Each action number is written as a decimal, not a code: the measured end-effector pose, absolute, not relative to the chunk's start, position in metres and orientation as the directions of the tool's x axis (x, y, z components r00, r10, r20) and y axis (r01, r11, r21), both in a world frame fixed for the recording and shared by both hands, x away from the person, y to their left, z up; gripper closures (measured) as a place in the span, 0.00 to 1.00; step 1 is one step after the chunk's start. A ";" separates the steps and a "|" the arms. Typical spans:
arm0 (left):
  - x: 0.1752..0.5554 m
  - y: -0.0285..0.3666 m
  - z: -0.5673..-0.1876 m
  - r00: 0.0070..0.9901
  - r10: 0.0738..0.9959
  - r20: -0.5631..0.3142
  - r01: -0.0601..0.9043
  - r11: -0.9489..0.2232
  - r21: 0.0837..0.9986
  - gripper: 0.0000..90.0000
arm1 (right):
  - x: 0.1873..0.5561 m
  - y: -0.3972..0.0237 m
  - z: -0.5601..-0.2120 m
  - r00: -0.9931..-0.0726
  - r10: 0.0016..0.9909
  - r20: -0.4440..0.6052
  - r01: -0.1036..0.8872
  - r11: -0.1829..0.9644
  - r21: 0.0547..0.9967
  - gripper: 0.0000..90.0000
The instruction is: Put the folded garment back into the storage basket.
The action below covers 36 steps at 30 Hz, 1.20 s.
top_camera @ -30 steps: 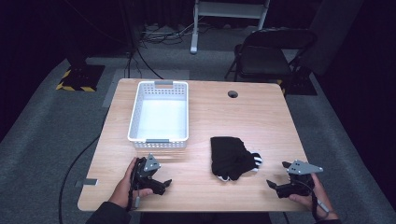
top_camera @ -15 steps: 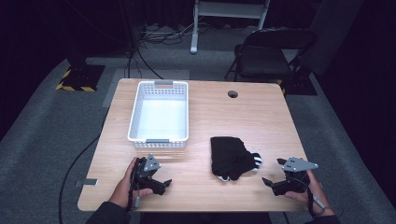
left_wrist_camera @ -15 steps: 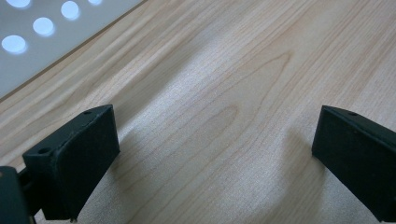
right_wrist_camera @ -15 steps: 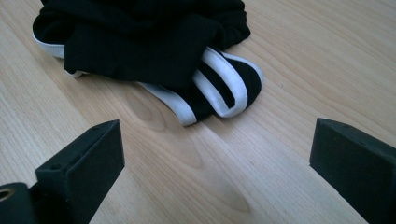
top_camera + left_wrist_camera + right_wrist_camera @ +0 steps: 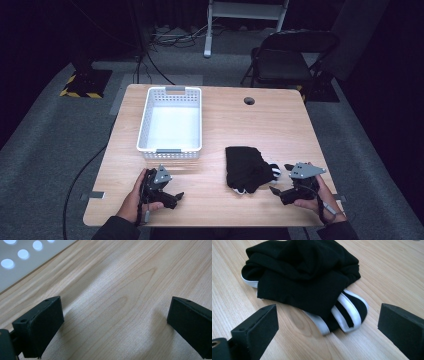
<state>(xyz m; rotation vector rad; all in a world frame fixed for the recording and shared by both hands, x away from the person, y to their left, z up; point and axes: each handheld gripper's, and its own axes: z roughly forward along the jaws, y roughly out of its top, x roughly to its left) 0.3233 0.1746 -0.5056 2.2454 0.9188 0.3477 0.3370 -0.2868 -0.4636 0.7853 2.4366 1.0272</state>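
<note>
Surface (image 5: 280, 125) of light wood carries a white perforated basket (image 5: 170, 125) at its left-centre and a crumpled black garment with white stripes (image 5: 247, 168) toward the near right. We see the left hand-held gripper (image 5: 170, 195) low over bare wood near the front edge, jaws wide with nothing between them. We note the right hand-held gripper (image 5: 280, 192) just beside the garment's striped edge, jaws likewise wide, not touching the cloth.
</note>
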 end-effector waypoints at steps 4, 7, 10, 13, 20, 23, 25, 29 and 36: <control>0.323 0.175 -0.506 0.716 0.698 -0.009 0.518 -0.522 0.678 0.01 | 0.340 -0.280 -0.463 -0.781 0.611 -0.128 0.337 0.584 0.739 0.04; 0.323 0.175 -0.506 0.716 0.698 -0.009 0.518 -0.522 0.678 0.01 | 0.342 -0.275 -0.464 -0.787 0.604 -0.126 0.334 0.589 0.736 0.04; 0.323 0.175 -0.506 0.716 0.698 -0.009 0.518 -0.522 0.678 0.01 | 0.344 -0.271 -0.465 -0.794 0.595 -0.125 0.329 0.593 0.735 0.04; 0.323 0.175 -0.506 0.716 0.698 -0.009 0.518 -0.522 0.678 0.01 | 0.347 -0.267 -0.465 -0.800 0.588 -0.122 0.326 0.595 0.735 0.04; 0.323 0.175 -0.506 0.716 0.698 -0.009 0.518 -0.522 0.678 0.01 | 0.354 -0.256 -0.465 -0.811 0.572 -0.123 0.315 0.605 0.731 0.04; 0.323 0.175 -0.506 0.716 0.698 -0.009 0.518 -0.522 0.678 0.01 | 0.357 -0.252 -0.466 -0.815 0.567 -0.121 0.315 0.608 0.729 0.04; 0.323 0.175 -0.506 0.716 0.698 -0.009 0.518 -0.522 0.678 0.01 | 0.359 -0.250 -0.467 -0.817 0.564 -0.118 0.316 0.609 0.727 0.04; 0.323 0.175 -0.506 0.716 0.698 -0.008 0.518 -0.522 0.678 0.01 | 0.362 -0.246 -0.467 -0.820 0.560 -0.118 0.313 0.612 0.726 0.04; 0.323 0.175 -0.506 0.716 0.698 -0.009 0.517 -0.523 0.678 0.01 | 0.366 -0.241 -0.467 -0.826 0.551 -0.118 0.306 0.614 0.727 0.04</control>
